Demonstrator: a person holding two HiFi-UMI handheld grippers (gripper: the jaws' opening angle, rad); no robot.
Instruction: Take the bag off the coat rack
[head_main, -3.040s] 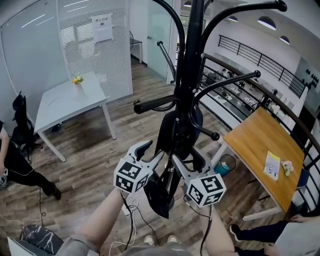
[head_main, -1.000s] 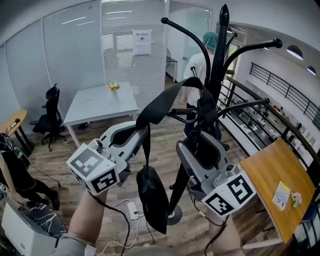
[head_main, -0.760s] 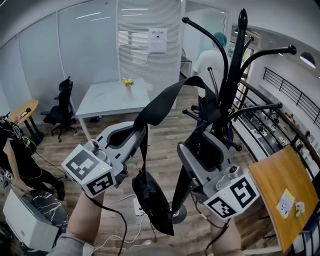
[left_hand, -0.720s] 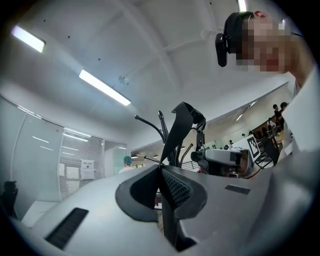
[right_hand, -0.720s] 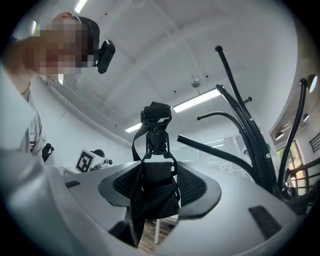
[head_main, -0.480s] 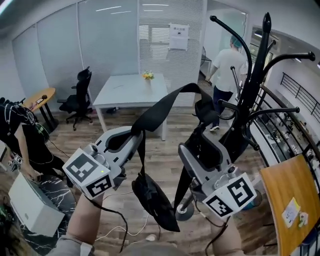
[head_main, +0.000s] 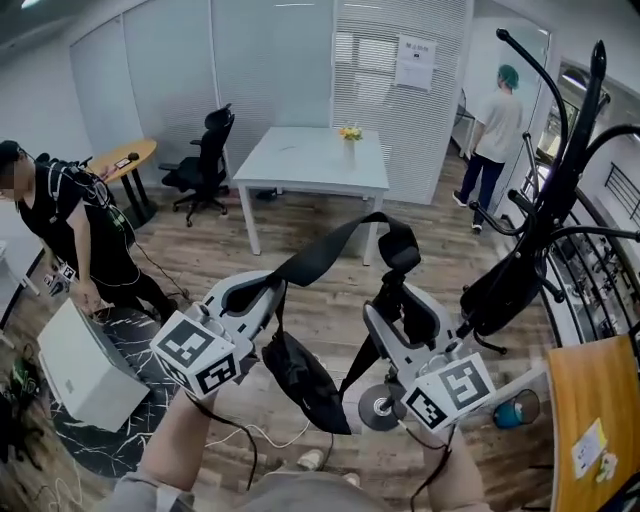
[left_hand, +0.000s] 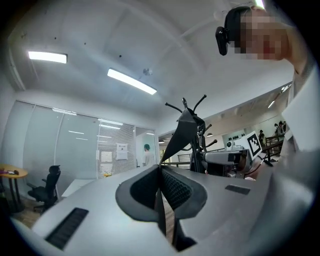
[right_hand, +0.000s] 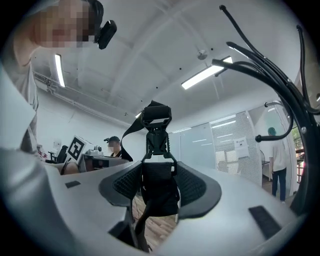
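Note:
The black bag (head_main: 305, 380) hangs free in the air between my two grippers, its pouch low and its wide strap (head_main: 330, 248) arching across above. My left gripper (head_main: 272, 292) is shut on a thin part of the strap (left_hand: 161, 200). My right gripper (head_main: 400, 305) is closed on the thick padded strap end (right_hand: 157, 187), just below a black buckle (right_hand: 156, 140). The black coat rack (head_main: 565, 190) stands to the right, apart from the bag, and its curved arms (right_hand: 270, 75) show in the right gripper view.
A white table (head_main: 315, 160) with flowers and an office chair (head_main: 205, 150) stand ahead. One person (head_main: 80, 230) bends over a white box (head_main: 85, 375) at the left, and another person (head_main: 495, 125) walks away at the back. A wooden table (head_main: 595, 400) is at the right.
Both grippers have carried the bag left and away from the coat rack, which now stands further right. The strap is clear of the rack's arms. Both grips stay unchanged.

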